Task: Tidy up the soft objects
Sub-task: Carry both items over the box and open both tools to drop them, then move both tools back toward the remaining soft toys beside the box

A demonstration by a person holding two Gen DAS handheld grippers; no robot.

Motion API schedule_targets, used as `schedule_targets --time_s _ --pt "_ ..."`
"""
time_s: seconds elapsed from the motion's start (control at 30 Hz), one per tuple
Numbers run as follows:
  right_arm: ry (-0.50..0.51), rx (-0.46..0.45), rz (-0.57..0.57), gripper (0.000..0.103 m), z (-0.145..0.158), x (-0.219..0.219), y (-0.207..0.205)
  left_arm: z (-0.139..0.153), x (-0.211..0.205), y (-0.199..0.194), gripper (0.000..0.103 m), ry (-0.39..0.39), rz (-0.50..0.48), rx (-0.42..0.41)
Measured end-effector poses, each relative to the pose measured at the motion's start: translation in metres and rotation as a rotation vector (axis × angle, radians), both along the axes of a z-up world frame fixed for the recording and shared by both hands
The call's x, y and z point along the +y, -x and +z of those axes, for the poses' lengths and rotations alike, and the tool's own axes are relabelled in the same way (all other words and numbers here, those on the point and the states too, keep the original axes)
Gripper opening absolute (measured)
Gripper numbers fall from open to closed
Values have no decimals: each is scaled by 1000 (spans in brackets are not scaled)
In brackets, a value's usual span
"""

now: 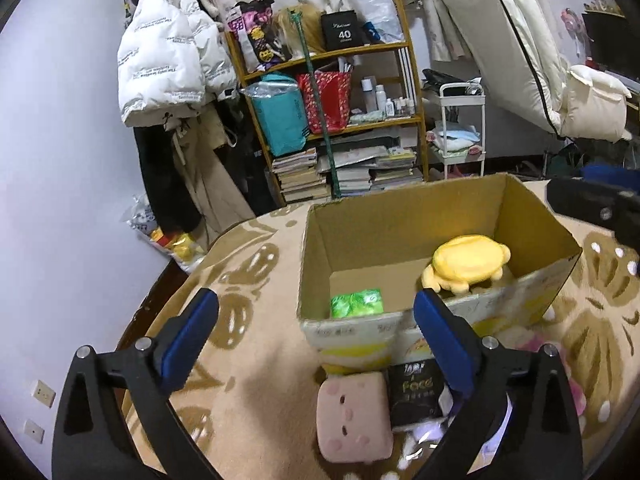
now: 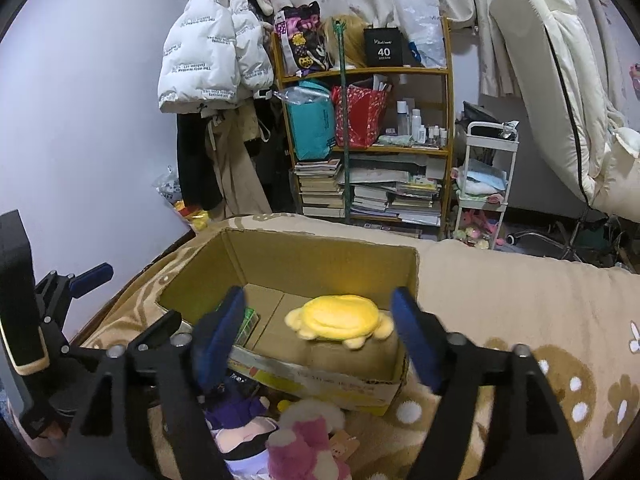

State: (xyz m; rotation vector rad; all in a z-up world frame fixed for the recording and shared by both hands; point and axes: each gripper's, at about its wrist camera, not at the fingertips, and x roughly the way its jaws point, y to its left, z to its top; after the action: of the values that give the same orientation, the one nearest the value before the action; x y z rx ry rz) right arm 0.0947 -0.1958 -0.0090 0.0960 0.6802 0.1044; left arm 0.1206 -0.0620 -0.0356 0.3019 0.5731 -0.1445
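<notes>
Both tools stand wide with nothing between their blue pads: the left tool (image 1: 316, 328) and the right tool (image 2: 318, 338). Nearest lie a square pink plush cushion (image 1: 354, 418) and a pink-and-white fluffy toy (image 2: 304, 440) on the tan flowered blanket (image 1: 256, 360). Beyond them, the open brown cardboard box (image 1: 400, 220) holds a yellow turtle plush (image 2: 340, 316) and a green shiny packet (image 1: 356, 303).
</notes>
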Motion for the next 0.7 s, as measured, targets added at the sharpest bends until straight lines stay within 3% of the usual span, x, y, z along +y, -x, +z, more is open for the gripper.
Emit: schedule_targets --time_s 0.1,0.4,0.7 --pt "17 -23 -9 103 8 2 11 1 8 6 98 7 17 33" --pt "47 -14 -19 103 19 4 35 16 32 33 98 51 54 56" --pt "22 21 -20 103 19 1 58 24 48 58 98 40 100 78"
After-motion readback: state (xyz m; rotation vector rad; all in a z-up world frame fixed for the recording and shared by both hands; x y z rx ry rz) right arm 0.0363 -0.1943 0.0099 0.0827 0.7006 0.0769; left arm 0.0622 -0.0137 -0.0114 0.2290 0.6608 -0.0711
